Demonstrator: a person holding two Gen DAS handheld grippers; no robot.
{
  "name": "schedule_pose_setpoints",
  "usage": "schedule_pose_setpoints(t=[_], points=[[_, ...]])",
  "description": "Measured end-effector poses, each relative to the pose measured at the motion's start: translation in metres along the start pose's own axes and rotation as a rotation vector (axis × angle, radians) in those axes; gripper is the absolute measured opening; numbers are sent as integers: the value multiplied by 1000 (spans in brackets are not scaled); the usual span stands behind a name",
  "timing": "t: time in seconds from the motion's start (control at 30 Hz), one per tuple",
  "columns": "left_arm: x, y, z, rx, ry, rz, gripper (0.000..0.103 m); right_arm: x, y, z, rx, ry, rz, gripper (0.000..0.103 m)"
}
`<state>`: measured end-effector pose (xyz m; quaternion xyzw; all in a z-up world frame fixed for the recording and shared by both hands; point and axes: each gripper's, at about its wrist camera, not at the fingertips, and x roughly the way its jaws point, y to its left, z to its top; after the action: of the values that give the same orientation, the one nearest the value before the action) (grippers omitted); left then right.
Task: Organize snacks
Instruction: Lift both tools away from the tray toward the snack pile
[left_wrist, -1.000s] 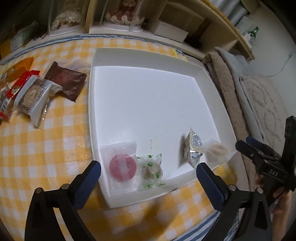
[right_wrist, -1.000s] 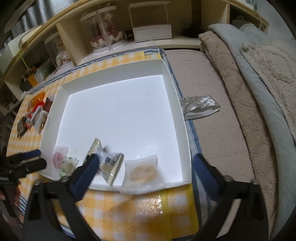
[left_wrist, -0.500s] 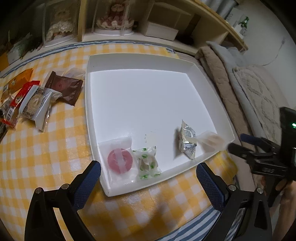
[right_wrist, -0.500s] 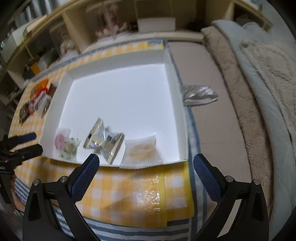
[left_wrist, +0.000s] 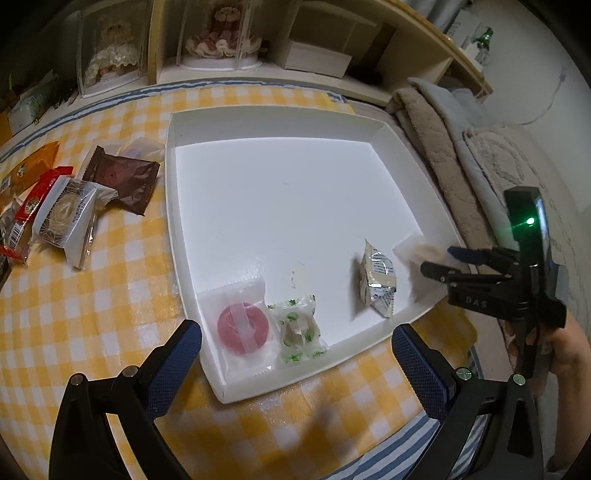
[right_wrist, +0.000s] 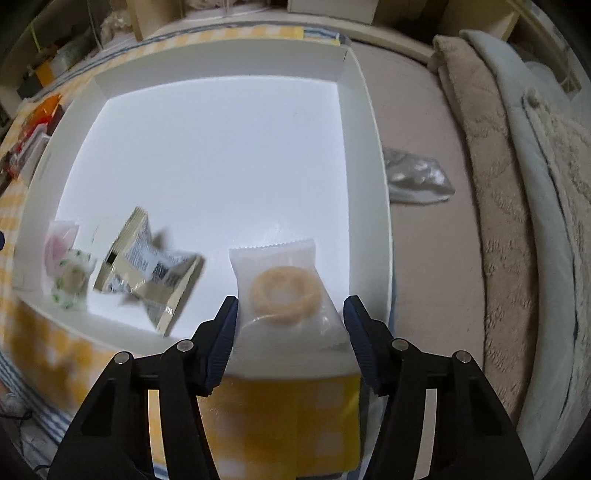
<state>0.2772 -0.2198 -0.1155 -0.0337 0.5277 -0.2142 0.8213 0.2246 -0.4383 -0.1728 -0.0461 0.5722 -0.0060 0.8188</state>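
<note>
Left wrist view: the left gripper (left_wrist: 295, 354) gapes wide with nothing in it, low in the frame over the white tray's (left_wrist: 373, 345) near rim. A pink candy packet (left_wrist: 242, 326) and a green-dotted packet (left_wrist: 297, 330) lie at the tray's lower edge; loose snacks (left_wrist: 74, 206) crowd the checked cloth (left_wrist: 110, 295) at left.

Right wrist view: the right gripper (right_wrist: 290, 332) is part open, fingers flanking the ring-cookie packet (right_wrist: 282, 291) at bottom centre, contact unclear. A cream wrapper (right_wrist: 147, 266) blurs at left.

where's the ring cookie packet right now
In the right wrist view the ring cookie packet lies in the white tray's near right corner, between the open right gripper's fingers, right of the silver snack packet.
</note>
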Motion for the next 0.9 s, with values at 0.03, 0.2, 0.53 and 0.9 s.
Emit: schedule_pose_setpoints(t=[0.03, 0.2, 0.53, 0.9], points=[[1, 0, 1, -1, 1, 1, 103, -2, 0, 1, -4, -15, -8, 60], [4, 1, 3, 8, -2, 11, 103, -23, -9, -1, 73, -90, 56, 78], [-12, -3, -1, 18, -24, 31, 103, -75, -8, -22, 131, -212, 88, 103], [-62, -15, -8, 62, -80, 35, 103, -122, -5, -39, 162, -286, 93, 103]])
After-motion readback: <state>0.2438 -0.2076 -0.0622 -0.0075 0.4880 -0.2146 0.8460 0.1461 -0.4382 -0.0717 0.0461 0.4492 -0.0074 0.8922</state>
